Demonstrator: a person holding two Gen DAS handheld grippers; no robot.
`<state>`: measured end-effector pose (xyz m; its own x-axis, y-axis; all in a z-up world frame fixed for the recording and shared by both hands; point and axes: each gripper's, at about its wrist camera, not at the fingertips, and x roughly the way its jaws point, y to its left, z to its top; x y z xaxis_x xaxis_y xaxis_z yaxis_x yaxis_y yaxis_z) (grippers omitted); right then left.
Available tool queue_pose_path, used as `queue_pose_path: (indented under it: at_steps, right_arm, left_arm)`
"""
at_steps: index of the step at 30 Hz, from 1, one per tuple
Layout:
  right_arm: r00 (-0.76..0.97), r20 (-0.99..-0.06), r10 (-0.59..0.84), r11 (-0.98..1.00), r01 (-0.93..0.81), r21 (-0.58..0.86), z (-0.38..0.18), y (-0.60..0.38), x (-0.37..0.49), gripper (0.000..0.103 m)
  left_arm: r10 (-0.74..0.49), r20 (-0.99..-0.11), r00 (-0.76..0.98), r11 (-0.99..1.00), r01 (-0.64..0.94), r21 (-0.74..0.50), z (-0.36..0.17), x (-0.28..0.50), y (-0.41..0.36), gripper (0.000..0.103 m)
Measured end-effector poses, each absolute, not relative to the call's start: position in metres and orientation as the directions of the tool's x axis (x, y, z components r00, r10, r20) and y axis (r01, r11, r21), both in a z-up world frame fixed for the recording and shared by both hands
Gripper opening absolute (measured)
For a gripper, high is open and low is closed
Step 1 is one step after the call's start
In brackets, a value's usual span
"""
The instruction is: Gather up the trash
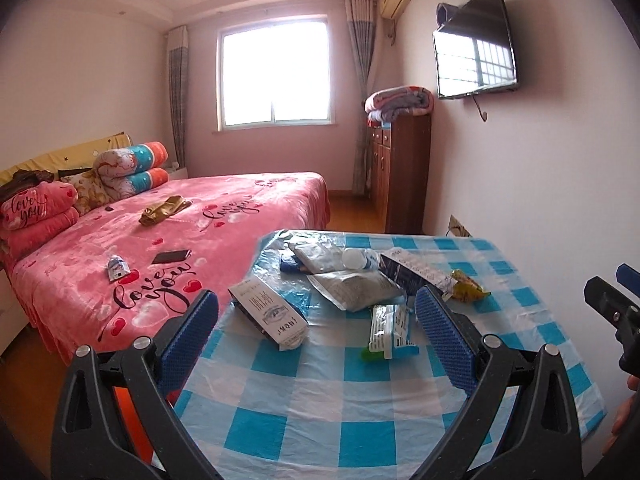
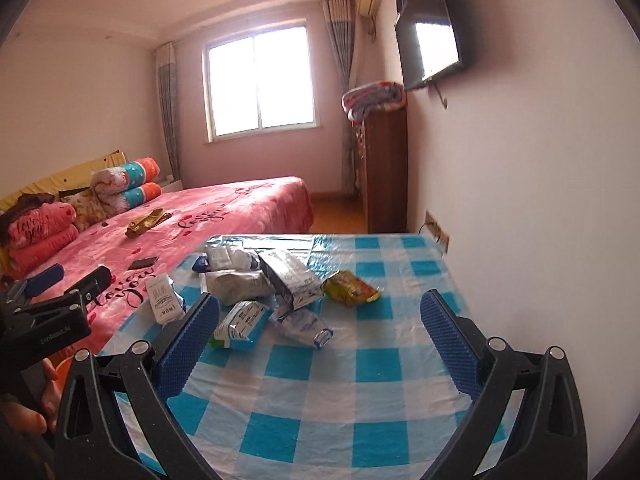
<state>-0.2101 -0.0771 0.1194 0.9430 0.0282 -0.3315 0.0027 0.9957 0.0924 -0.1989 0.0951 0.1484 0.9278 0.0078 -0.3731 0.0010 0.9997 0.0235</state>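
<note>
My left gripper (image 1: 316,312) and right gripper (image 2: 320,316) both hover with jaws apart, empty, over the checked table (image 1: 320,420). Nearest my left one lies a white-green wrapper (image 1: 390,330); beyond it, the wrapper pile (image 1: 352,276) (loose, crinkly). I should pinch one piece squarely.

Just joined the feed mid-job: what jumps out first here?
A heap of wrappers and packets litters the far half of the blue-checked table, with a yellow snack bag apart on its right. Behind, a pink bed fills the left side. Both grippers, left and right, hover open.
</note>
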Motion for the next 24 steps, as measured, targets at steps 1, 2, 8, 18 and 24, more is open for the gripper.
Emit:
queue_pose_path:
  at_steps: [1,2,8,18,24]
  right_arm:
    - [0.945,-0.325,0.031,0.995,0.000,0.096,0.122,-0.076,-0.213,0.099]
    - [0.946,-0.321,0.036,0.995,-0.003,0.100,0.124,-0.075,-0.215,0.099]
    - [0.958,-0.281,0.055,0.995,-0.029,0.097,0.127,-0.073,-0.227,0.099]
    - [0.972,-0.229,0.056,0.998,-0.046,0.050,0.128,-0.058,-0.247,0.099]
    - [0.972,-0.230,0.047,0.999,-0.050,-0.008,0.124,-0.047,-0.251,0.099]
  left_arm:
    - [0.009,-0.370,0.929,1.000,-0.001,0.024,0.149,-0.201,0.095,0.099]
    - [0.011,-0.365,0.931,1.000,-0.003,0.023,0.150,-0.203,0.097,0.099]
    - [0.020,-0.352,0.936,1.000,-0.013,0.021,0.153,-0.211,0.100,0.099]
    - [0.027,-0.327,0.945,1.000,-0.026,0.005,0.156,-0.228,0.113,0.099]
    - [0.030,-0.327,0.945,1.000,-0.031,0.002,0.156,-0.232,0.114,0.099]
